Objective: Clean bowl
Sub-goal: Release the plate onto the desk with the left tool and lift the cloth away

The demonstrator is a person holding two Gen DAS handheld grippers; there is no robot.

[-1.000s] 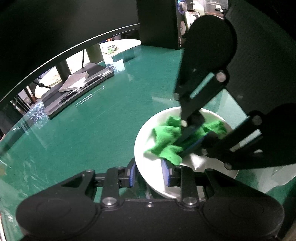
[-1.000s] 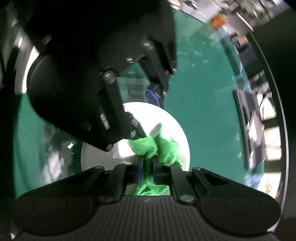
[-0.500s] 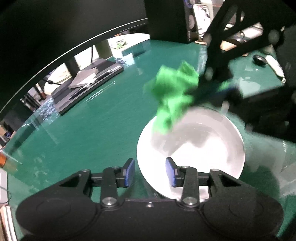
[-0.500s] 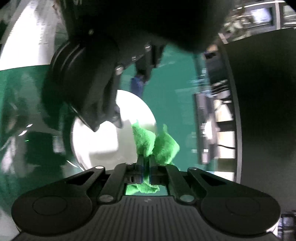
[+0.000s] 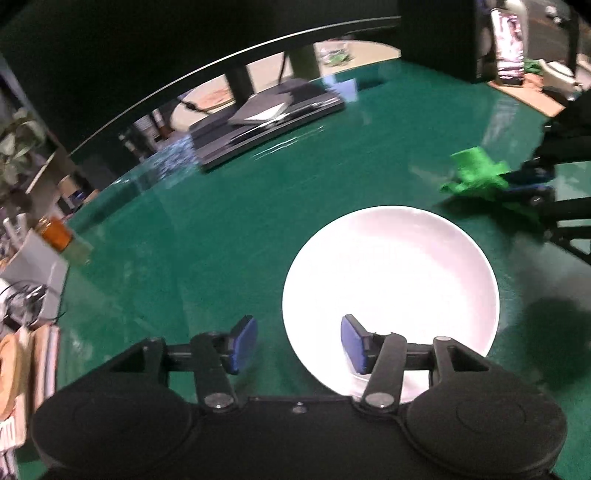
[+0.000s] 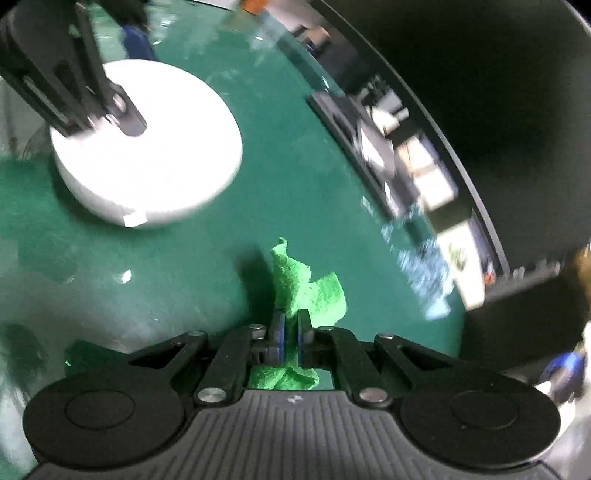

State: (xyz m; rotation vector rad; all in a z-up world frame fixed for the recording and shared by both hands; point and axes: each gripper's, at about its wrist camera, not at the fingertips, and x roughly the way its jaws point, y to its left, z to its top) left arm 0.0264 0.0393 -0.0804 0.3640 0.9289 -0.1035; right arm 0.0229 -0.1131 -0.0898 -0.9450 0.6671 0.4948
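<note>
The one white bowl (image 5: 391, 280) sits on the green tabletop (image 5: 229, 229) right under your left gripper (image 5: 299, 343): its near rim runs between the two blue pads (image 5: 352, 341), which stand wide apart and grip nothing. One pad is over the bowl's inside, the other outside it. Whether either touches the rim is hard to say.

Your right gripper (image 6: 290, 334) is off to the bowl's side, its jaws pinched tight on the single green cloth (image 6: 308, 290), which sticks out ahead of the fingertips and bunches behind them.

Only the left wrist view shows the bowl's bare inside; the right wrist view shows its outer wall (image 6: 147, 206) instead, with your left gripper's linkage (image 6: 96, 99) across the far rim.

The tabletop is glossy. Beyond it, the left view shows a curved monitor (image 5: 184, 55) on its flat dark base (image 5: 266, 122), blurred clutter at the left edge and a dark box (image 5: 436, 33) at the back.
</note>
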